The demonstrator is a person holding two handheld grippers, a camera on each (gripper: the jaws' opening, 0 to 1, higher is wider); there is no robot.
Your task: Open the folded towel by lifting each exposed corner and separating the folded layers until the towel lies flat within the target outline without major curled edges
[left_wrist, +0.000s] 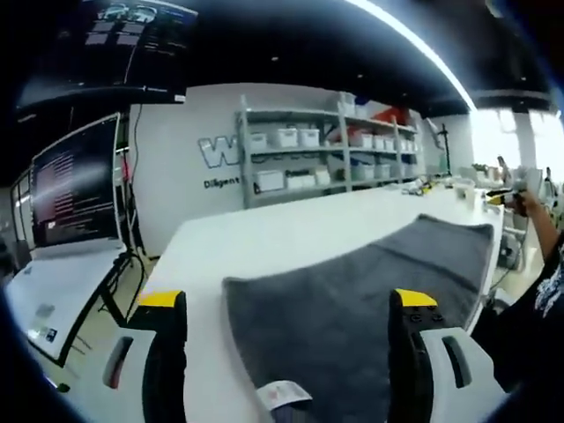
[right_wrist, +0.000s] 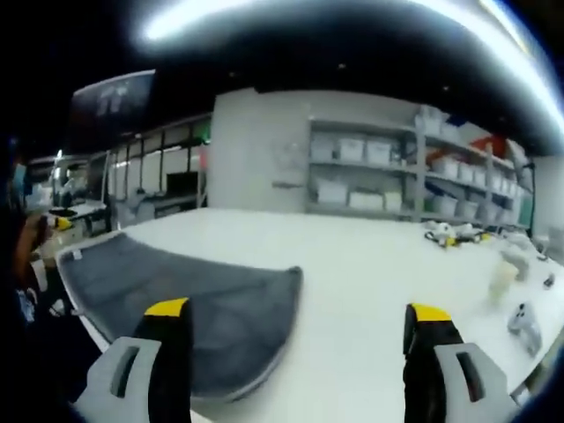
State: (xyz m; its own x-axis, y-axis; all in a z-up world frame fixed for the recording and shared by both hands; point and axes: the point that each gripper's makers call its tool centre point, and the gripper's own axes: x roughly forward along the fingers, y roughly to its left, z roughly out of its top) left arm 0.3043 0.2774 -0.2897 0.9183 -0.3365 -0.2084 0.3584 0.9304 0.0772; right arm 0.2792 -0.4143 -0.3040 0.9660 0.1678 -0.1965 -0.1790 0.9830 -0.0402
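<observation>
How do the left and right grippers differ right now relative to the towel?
The left gripper frames the grey towel between its fingers, with the towel's white tag close below; the right gripper frames mostly bare white table, the towel lying toward its left finger. Both are open, yellow-tipped, holding nothing, above the table.

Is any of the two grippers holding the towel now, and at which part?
Nothing is held. The left gripper and the right gripper both have their jaws wide apart above the grey towel on the white table.
</observation>
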